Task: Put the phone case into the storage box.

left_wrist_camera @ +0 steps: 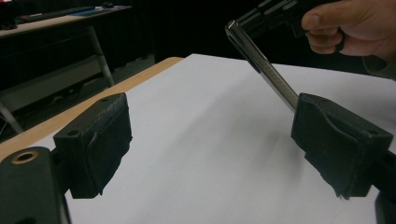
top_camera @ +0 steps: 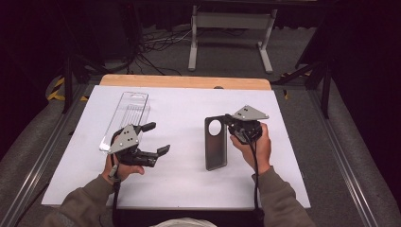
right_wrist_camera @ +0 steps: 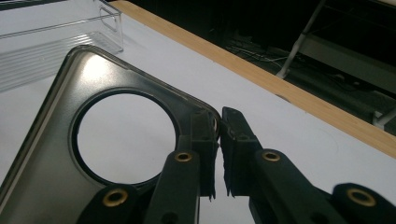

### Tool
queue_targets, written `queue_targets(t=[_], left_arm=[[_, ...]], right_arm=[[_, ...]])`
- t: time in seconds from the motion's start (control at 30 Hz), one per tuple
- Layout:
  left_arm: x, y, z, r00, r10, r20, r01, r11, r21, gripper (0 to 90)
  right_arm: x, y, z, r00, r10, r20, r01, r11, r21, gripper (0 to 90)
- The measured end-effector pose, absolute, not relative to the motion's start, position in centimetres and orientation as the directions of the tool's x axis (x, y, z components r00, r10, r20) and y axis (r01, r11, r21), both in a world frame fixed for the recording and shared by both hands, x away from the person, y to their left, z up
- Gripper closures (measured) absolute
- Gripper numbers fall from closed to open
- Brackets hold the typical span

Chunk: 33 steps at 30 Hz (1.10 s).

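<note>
A dark translucent phone case (top_camera: 216, 143), pinched at its far right corner beside the round camera hole by the right gripper (top_camera: 235, 122), stands right of centre on the white table (top_camera: 179, 184), long axis running near to far and its near end lowest. No writing is legible on it. At near left the left gripper (top_camera: 153, 139) gapes wide on nothing, with a clear plastic tray (top_camera: 126, 119) just beyond it.

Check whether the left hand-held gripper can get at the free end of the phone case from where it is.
Probably yes: the left hand-held gripper is open, with bare white table between it and the phone case.
</note>
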State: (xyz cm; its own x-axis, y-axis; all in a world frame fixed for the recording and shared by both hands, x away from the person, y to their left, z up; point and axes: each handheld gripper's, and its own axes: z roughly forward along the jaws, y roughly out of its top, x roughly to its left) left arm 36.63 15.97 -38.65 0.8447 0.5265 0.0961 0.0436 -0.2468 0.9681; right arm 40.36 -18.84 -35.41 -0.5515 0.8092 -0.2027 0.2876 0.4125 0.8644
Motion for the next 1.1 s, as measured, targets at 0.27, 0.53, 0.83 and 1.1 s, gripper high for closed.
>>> queue_targets(t=[0.27,0.53,0.83,1.1], left_arm=[[36.9,14.4,-38.2,0.859,0.505,0.088,0.045,-0.246,0.968,13.5],[37.2,13.2,-37.5,0.873,0.485,0.06,0.054,-0.217,0.975,16.5],[37.5,11.4,-37.3,0.877,0.477,0.059,0.064,-0.236,0.97,18.8],[37.6,10.5,-37.2,0.879,0.473,0.063,0.064,-0.249,0.966,22.9]], right_arm=[[39.8,-17.2,-35.8,-0.574,0.788,-0.222,0.264,0.435,0.861,84.4],[38.9,-15.9,-35.9,-0.576,0.773,-0.265,0.223,0.461,0.859,84.3],[38.2,-15.1,-36.0,-0.564,0.766,-0.309,0.188,0.483,0.855,84.3],[37.8,-14.5,-36.3,-0.539,0.763,-0.358,0.159,0.509,0.846,84.2]])
